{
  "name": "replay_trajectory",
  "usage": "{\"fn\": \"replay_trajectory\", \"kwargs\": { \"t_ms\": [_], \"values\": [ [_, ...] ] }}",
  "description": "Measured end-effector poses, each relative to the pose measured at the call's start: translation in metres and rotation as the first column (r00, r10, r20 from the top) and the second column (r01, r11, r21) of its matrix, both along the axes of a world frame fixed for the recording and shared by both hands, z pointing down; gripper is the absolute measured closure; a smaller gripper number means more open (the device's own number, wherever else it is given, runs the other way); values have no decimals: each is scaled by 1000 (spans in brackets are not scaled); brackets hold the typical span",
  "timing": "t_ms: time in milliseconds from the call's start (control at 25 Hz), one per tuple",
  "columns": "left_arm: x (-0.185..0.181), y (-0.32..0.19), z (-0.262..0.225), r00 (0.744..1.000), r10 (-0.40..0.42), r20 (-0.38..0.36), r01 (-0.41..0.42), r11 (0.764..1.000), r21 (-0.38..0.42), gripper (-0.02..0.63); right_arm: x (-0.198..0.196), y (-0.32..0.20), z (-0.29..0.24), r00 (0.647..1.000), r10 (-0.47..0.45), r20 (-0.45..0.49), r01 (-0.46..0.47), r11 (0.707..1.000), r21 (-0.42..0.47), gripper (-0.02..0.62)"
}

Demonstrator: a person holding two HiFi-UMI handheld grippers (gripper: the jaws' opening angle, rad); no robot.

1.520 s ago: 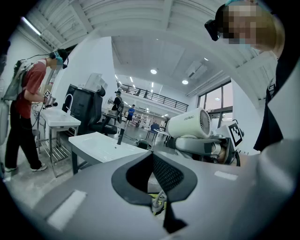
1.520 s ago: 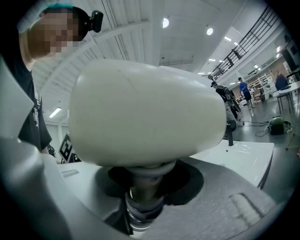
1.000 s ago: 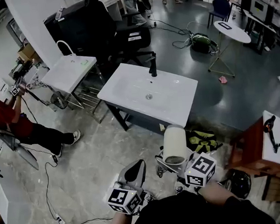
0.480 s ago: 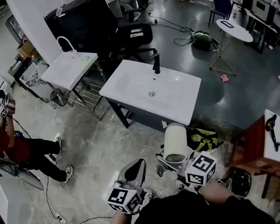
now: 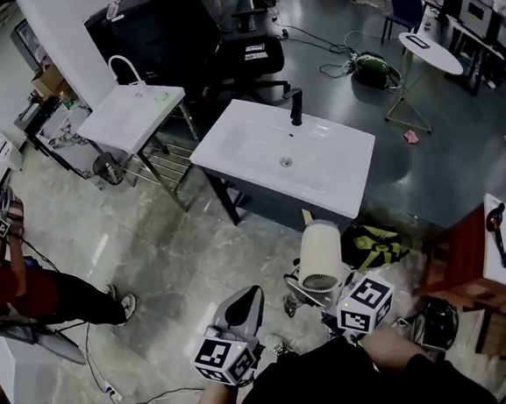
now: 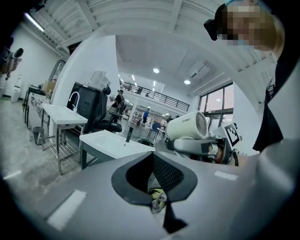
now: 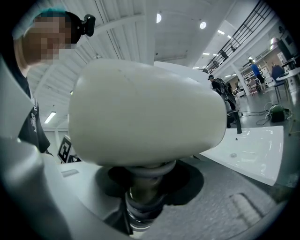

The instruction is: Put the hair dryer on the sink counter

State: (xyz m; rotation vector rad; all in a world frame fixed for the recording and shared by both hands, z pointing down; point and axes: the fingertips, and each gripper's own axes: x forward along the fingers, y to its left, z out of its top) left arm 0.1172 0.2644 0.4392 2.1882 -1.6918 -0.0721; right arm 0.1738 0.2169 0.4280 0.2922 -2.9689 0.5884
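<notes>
My right gripper is shut on the handle of a cream hair dryer, held upright low in the head view with its barrel toward the sink. In the right gripper view the hair dryer fills the frame and its ribbed handle sits between the jaws. The white sink counter with a black faucet stands ahead, apart from the dryer, and the sink counter also appears at the right of that view. My left gripper hangs beside the dryer, shut and empty; its own view shows the closed jaws and the hair dryer.
A smaller white sink on a metal frame stands to the left. Black office chairs are behind the counter. A green bag lies by the counter's near corner. A wooden table is at right; a person in red at left.
The view has shifted, so the sink counter sits slightly more to the right. The person in red has moved toward the left edge. Both grippers and the dryer keep their places.
</notes>
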Motion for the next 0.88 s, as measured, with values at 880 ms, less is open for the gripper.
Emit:
{"fn": "replay_trajectory", "kwargs": {
  "t_ms": [880],
  "values": [
    [-56,28,7,1000,-9,-14,9,1000,5,603,-53,15,3,1000,24,-2,-24,1000,-5,434]
  ]
}}
